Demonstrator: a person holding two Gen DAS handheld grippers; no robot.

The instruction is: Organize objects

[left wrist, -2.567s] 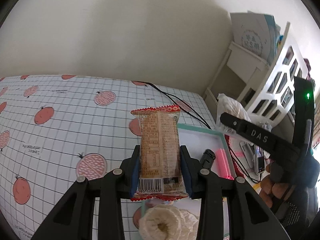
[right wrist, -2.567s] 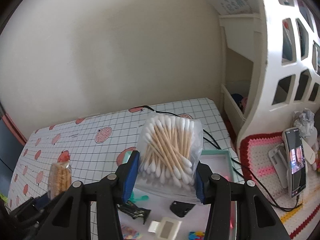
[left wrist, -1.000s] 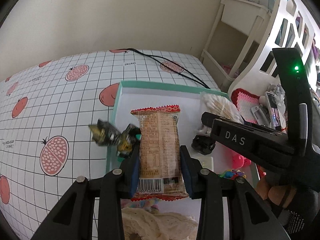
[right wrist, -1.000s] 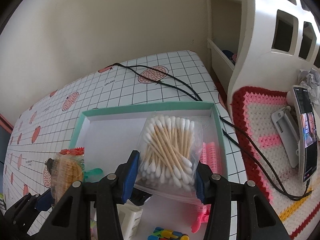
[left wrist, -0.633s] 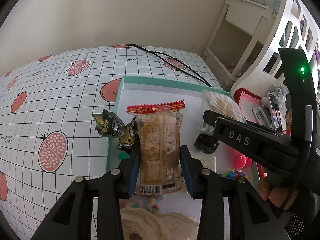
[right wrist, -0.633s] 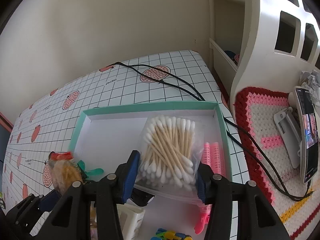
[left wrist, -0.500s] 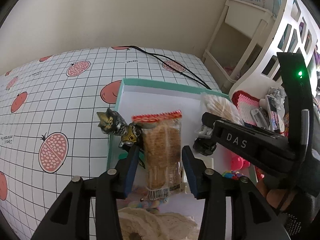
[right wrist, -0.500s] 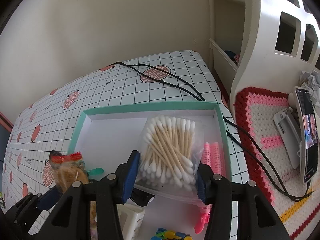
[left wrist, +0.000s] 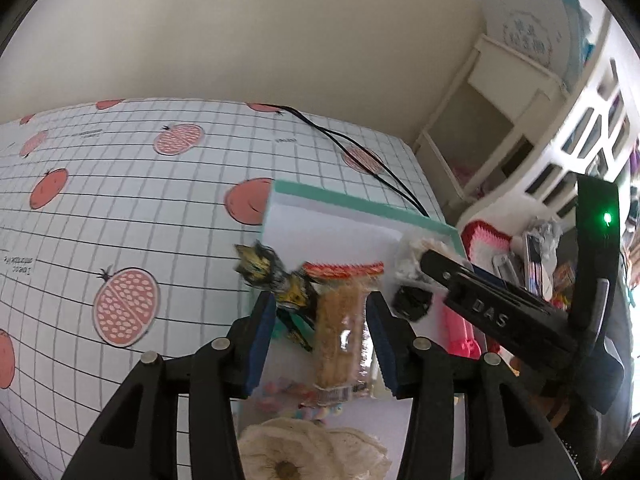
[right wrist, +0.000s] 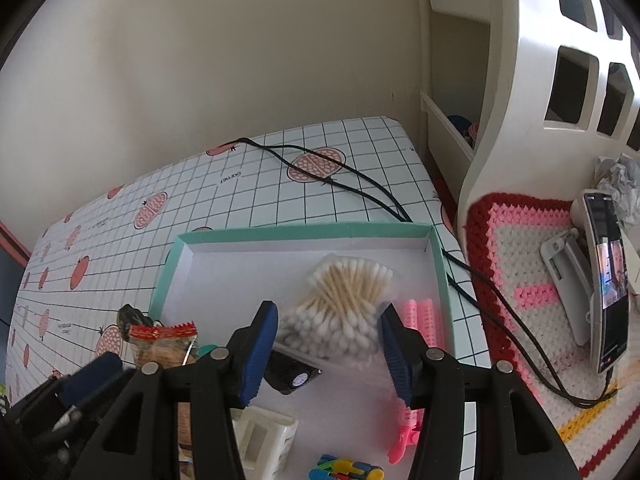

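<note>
A shallow box with a teal rim (right wrist: 304, 231) lies on the checked tablecloth. My left gripper (left wrist: 322, 340) is open; the brown snack packet (left wrist: 340, 336) lies loose between its blue pads, in the box's left part, and it also shows in the right wrist view (right wrist: 164, 344). My right gripper (right wrist: 328, 344) is open; the clear bag of cotton swabs (right wrist: 340, 300) lies in the box just beyond its fingers, and it shows in the left wrist view (left wrist: 416, 252) behind the right gripper's body.
In the box: a black and gold toy figure (left wrist: 276, 280), pink hair rollers (right wrist: 420, 316), a small black object (right wrist: 292, 376), a white plastic piece (right wrist: 260, 440), coloured clips (right wrist: 348, 470). Two black cables (right wrist: 360, 188) cross the table. A white shelf (right wrist: 520, 100), crochet mat (right wrist: 516, 248) and phone (right wrist: 604, 280) stand right.
Both grippers have opened. The snack packet left the left gripper's hold and lies in the box. The swab bag dropped from the right gripper into the box.
</note>
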